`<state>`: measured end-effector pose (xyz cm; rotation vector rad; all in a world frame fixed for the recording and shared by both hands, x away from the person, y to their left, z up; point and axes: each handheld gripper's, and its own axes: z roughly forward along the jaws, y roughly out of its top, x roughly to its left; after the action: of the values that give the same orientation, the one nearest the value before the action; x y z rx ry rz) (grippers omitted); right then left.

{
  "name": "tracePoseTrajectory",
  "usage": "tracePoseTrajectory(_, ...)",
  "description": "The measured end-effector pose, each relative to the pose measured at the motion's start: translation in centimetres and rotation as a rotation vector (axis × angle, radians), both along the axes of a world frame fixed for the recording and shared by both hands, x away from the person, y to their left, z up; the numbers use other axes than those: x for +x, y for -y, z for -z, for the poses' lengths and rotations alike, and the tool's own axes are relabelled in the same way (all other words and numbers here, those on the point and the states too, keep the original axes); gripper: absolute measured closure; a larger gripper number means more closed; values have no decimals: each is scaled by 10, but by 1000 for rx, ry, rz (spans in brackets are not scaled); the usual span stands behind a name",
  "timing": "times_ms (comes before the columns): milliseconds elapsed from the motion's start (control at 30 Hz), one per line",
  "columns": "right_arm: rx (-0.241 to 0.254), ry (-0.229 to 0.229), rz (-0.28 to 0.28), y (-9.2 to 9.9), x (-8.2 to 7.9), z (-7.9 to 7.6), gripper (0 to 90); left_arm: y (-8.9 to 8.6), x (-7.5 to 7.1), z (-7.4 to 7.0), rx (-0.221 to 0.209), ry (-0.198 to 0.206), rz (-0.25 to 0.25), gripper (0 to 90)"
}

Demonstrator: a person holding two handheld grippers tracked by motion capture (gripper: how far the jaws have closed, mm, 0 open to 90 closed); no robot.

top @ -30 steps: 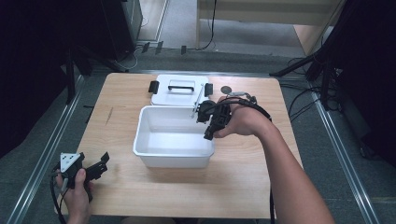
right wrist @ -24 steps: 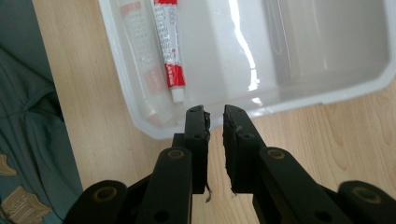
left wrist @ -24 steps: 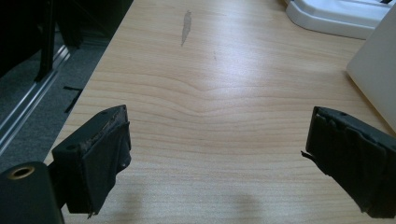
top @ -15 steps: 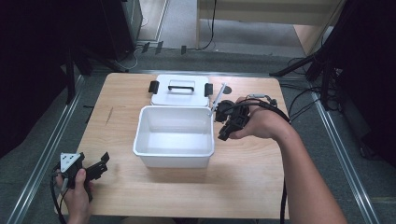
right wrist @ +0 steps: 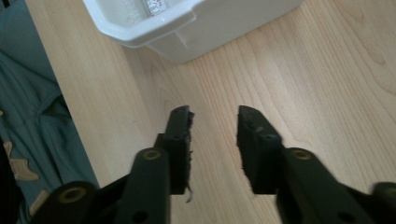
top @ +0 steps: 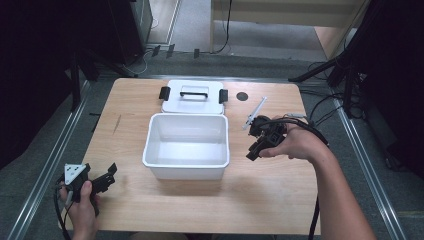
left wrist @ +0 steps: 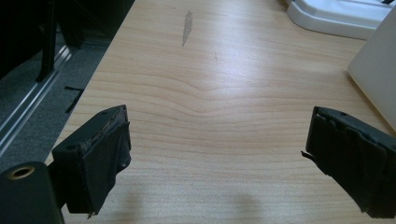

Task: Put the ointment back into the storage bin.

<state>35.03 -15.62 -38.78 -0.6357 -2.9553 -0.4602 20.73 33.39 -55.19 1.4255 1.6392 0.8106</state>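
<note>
Since a second ago the right gripper has drawn back from over the white bin and now hovers just beside its right wall, jaws a narrow gap apart and empty. Well off the bin's near-left corner, the left gripper sits low with jaws wide. Behind the bin lies its lid, touching the far rim.

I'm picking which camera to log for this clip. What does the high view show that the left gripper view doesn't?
High view alone: the open inside of the white bin, the lid's black handle and latches, a white pen-like object, a dark disc, the right gripper and both hands.

Left gripper view alone: the left gripper close up, jaws wide apart with nothing between them, and a grey smear on the wood.

Both: the wooden table, part of the bin and the lid.
</note>
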Motion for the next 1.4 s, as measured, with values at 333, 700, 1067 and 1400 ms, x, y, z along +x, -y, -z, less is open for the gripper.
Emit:
tracePoseTrajectory(333, 12, 52, 127, 34, -10, 33, 445, 0, 0, 0, 1, 2, 0, 72)
tracePoseTrajectory(700, 118, 168, 363, 73, -26, 61, 193, 0, 0, 0, 3, 1, 1, 71)
tracePoseTrajectory(1067, 152, 346, 484, 94, -55, 87, 0, 1, 0, 0, 2, 7, -2, 72)
tracePoseTrajectory(1400, 287, 453, 646, 122, -82, 114, 0, 1, -1, 0, 6, 3, 1, 71)
